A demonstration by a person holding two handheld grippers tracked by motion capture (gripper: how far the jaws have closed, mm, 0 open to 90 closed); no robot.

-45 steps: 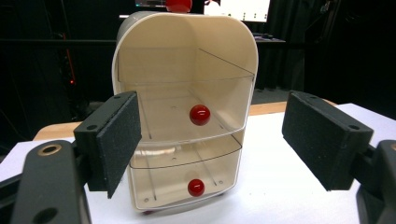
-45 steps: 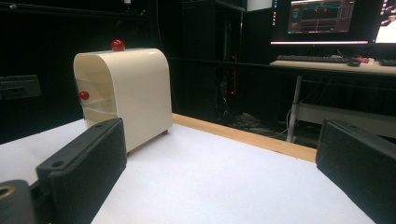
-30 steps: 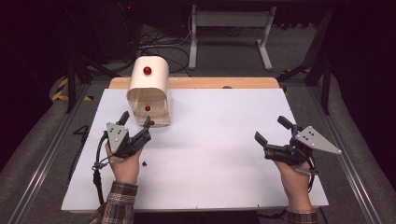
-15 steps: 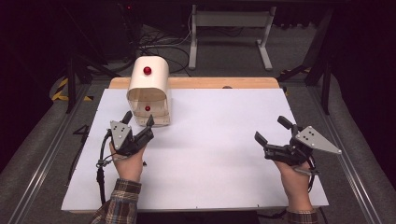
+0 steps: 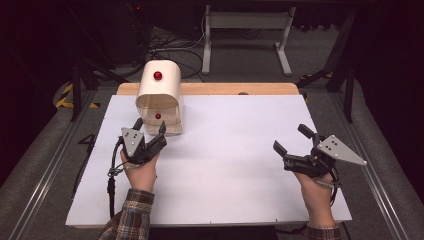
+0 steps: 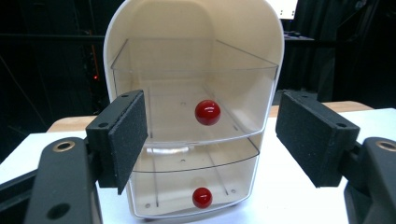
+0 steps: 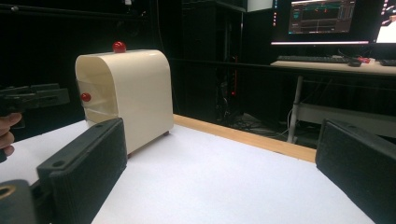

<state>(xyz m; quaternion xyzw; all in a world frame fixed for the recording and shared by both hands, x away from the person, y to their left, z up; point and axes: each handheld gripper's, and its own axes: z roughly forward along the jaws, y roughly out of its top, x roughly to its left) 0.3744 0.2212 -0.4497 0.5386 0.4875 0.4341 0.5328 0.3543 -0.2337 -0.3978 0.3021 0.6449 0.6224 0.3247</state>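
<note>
left gripper (image 5: pixel 148 129) is right up at the front of the cream drawer cabinet (image 5: pixel 159 102), jaws spread wide with nothing between them — in the left gripper view the two black pads (image 6: pixel 122 135) frame the cabinet's open face without touching it. the cabinet stands upright near the far left of the white table top (image 5: pixel 225 150), close to the wooden strip (image 5: pixel 235 89) along the far edge. it holds two clear drawers: the upper drawer (image 6: pixel 194 88) with a red knob (image 6: pixel 208 112) at its front, the lower drawer (image 6: pixel 196 179) with a second red knob (image 6: pixel 202 197) near the bottom. a third red ball (image 5: pixel 158 75) sits on top of the cabinet's rounded roof. over on the other side, the right gripper (image 5: pixel 290 142) hovers well apart from the cabinet, held low above the table — its jaws gape too, empty, pointing across at the cabinet's side wall in the right gripper view.
</note>
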